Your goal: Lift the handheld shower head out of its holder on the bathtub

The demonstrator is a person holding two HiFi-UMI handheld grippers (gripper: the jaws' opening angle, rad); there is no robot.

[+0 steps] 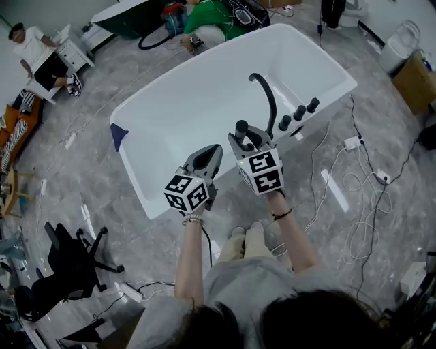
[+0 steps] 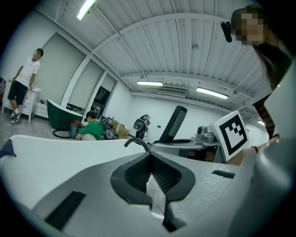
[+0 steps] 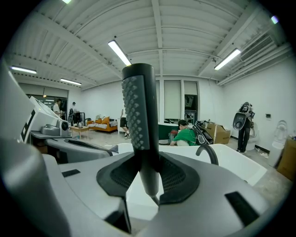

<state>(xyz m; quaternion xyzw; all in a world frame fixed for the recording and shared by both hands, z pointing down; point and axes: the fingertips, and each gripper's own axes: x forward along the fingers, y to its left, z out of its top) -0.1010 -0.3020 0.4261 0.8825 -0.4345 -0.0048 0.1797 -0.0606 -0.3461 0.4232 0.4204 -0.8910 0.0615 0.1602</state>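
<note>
**Dark grey stick-shaped handheld shower head (image 3: 138, 111) clamped in the right gripper (image 3: 147, 173) over the long white freestanding bathtub (image 1: 177, 109)**

Large open workroom: white ribbed ceiling (image 3: 157, 41) with strip lights, white walls. Underfoot, grey marbled floor (image 1: 88, 163), strewn at the right of the head view with white cables (image 1: 361, 184).

Mid-floor, the bathtub set diagonally, with a black curved spout (image 1: 268, 95) and a row of black round knobs (image 1: 298, 112) on its right-hand rim. Behind it, a dark green tub (image 1: 122, 20), with a person in a green top (image 1: 211, 17) low on the floor nearby. At the upper left, a second person in a white shirt (image 1: 30, 48) by a white cabinet (image 1: 71, 54). Black office chair (image 1: 68, 262) at lower left.

Over the near rim, both hand-held grippers side by side, aimed towards the spout. In the right gripper, black pads pressed on the lower shaft of the handheld shower head. Shaft upright, nubbed face turned to the left of the right gripper view, held just beside the knobs. Holder not made out.

On the left gripper (image 2: 149, 159), jaws drawn together with only a thin slit between the pads and nothing in it. Close beside the right gripper, apart from the shower head.
</note>
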